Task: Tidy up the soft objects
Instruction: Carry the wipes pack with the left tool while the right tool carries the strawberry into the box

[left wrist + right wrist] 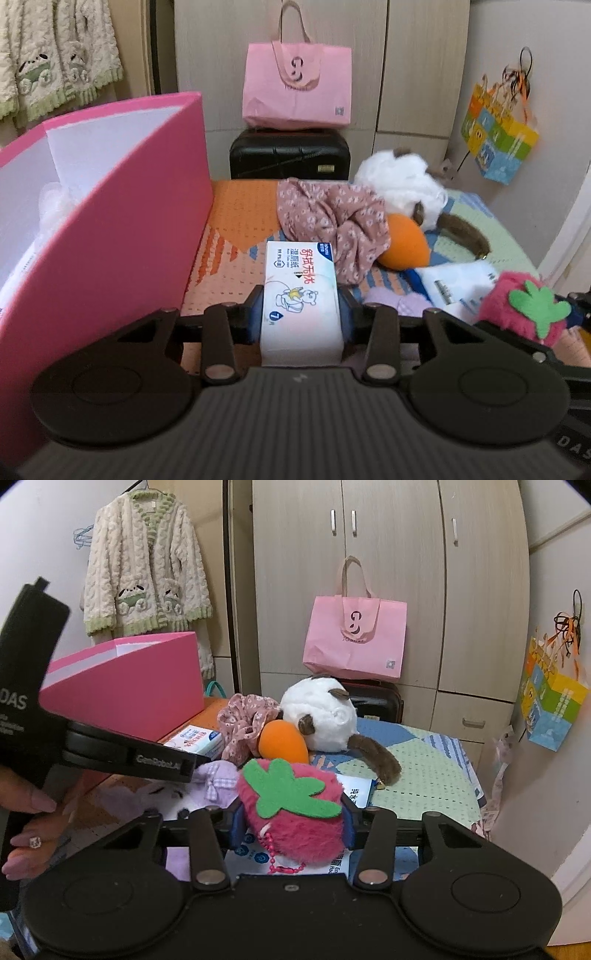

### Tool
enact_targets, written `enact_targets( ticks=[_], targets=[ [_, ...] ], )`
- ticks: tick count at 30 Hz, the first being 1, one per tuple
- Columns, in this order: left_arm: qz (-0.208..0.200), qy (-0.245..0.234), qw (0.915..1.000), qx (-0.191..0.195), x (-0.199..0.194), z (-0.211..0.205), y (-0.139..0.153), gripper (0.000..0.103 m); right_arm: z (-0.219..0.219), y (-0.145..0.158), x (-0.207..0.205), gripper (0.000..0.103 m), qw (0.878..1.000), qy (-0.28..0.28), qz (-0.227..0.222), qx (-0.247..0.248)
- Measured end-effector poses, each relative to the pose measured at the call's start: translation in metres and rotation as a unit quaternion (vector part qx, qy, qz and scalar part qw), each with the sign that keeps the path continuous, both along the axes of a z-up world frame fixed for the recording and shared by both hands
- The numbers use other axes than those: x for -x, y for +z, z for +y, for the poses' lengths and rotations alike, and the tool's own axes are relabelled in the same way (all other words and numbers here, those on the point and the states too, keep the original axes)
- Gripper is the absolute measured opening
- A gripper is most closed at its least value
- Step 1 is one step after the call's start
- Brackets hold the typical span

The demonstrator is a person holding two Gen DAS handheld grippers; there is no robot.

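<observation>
My left gripper [301, 314] is shut on a white pack of wet wipes [299, 280] with a bear drawing, held just above the patterned cover [240, 218]. Close on its left stands an open pink box [110, 221] with a white inside. My right gripper [293, 830] is shut on a fluffy pink plush strawberry [295, 834] with a green felt leaf and a pink bead chain hanging below. Behind it lie a floral fabric scrunchie [243, 720], a white plush [321, 709] with an orange beak and brown tail, and a lilac plush [218, 779].
Flat white and blue packets [454, 284] lie under the strawberry. A person's hand [29, 812] holds the left tool at the left edge. A black suitcase [290, 155] with a pink paper bag [297, 85] stands before the wardrobe. A colourful bag [554, 705] hangs right.
</observation>
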State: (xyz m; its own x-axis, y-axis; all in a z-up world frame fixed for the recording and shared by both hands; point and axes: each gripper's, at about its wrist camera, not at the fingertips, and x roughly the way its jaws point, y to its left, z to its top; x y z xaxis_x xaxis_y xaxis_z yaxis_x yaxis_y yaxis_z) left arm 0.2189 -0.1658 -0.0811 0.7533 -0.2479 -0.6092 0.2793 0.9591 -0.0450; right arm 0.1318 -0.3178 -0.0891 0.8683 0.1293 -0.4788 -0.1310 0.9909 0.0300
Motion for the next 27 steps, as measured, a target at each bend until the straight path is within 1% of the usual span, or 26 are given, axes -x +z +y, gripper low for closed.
enact_targets(
  ticks=[5, 10, 15, 19, 22, 27],
  targets=[
    [-0.019, -0.004, 0.9998, 0.009, 0.015, 0.006, 0.018, 0.039, 0.002, 0.008, 0.009, 0.052, 1.0, -0.005, -0.008, 0.003],
    [-0.027, -0.01, 0.9994, 0.02, 0.032, 0.014, 0.032, 0.039, 0.007, 0.016, 0.022, 0.052, 1.0, -0.011, -0.02, 0.005],
    [-0.03, -0.025, 0.9986, 0.034, 0.052, 0.025, 0.04, 0.039, 0.013, 0.023, 0.036, 0.052, 1.0, -0.016, -0.023, 0.006],
    [-0.035, -0.036, 0.9981, 0.034, 0.071, 0.032, 0.043, 0.039, 0.02, 0.027, 0.049, 0.052, 1.0, -0.013, -0.025, 0.007],
    [-0.035, -0.044, 0.9979, 0.032, 0.084, 0.037, 0.044, 0.039, 0.026, 0.028, 0.056, 0.052, 1.0, -0.013, -0.015, 0.005],
    [-0.025, -0.058, 0.9972, 0.04, 0.101, 0.05, 0.047, 0.039, 0.03, 0.028, 0.071, 0.053, 1.0, -0.018, 0.004, -0.007]
  ],
)
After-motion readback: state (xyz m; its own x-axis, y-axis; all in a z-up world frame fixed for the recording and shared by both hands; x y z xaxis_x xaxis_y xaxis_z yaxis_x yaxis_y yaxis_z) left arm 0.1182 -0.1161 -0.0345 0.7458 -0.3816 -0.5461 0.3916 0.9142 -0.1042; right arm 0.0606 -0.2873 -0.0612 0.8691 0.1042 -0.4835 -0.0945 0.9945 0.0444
